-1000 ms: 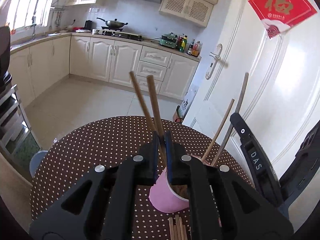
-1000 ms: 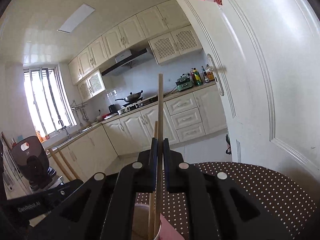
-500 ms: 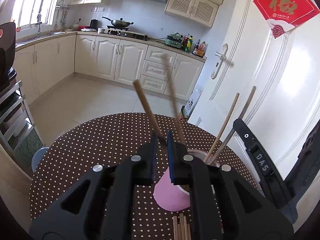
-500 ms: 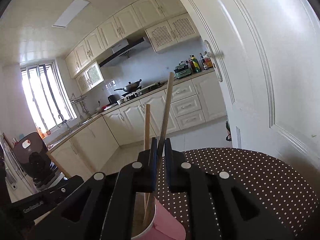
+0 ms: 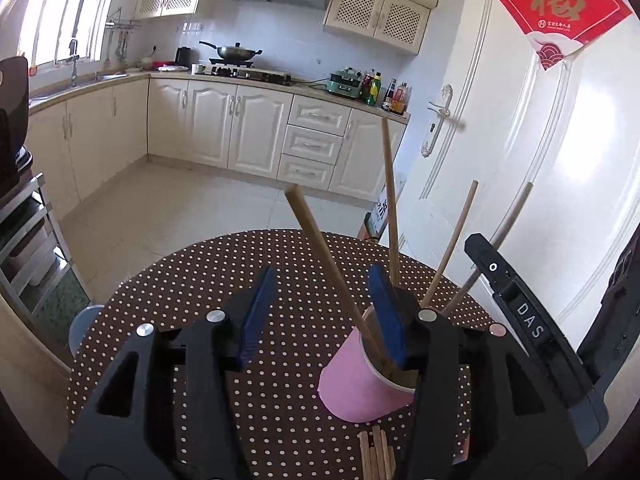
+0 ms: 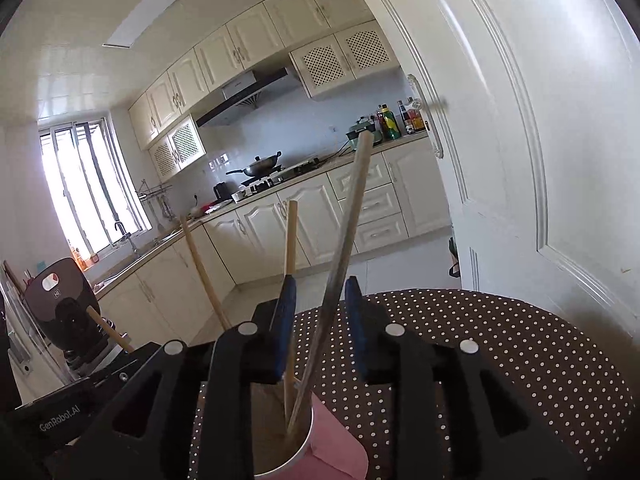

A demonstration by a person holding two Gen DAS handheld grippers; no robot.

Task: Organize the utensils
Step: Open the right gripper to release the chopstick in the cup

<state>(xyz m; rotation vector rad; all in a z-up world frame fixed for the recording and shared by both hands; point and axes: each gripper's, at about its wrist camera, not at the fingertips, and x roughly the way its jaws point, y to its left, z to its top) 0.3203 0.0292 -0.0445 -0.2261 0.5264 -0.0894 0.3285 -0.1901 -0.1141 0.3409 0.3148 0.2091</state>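
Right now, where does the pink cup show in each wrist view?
Left wrist: the pink cup sits lower right of centre on the dotted table, partly behind the left gripper's right finger, chopsticks standing in it.
Right wrist: the cup is at the bottom edge, just below the right gripper.
Shared landmark: the wok on the stove.

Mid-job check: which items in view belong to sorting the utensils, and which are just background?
Job:
- pink cup
- chopsticks in cup
- loose chopsticks on table
- left tool, right tool, both open

Background:
- wok
- sauce bottles
- door
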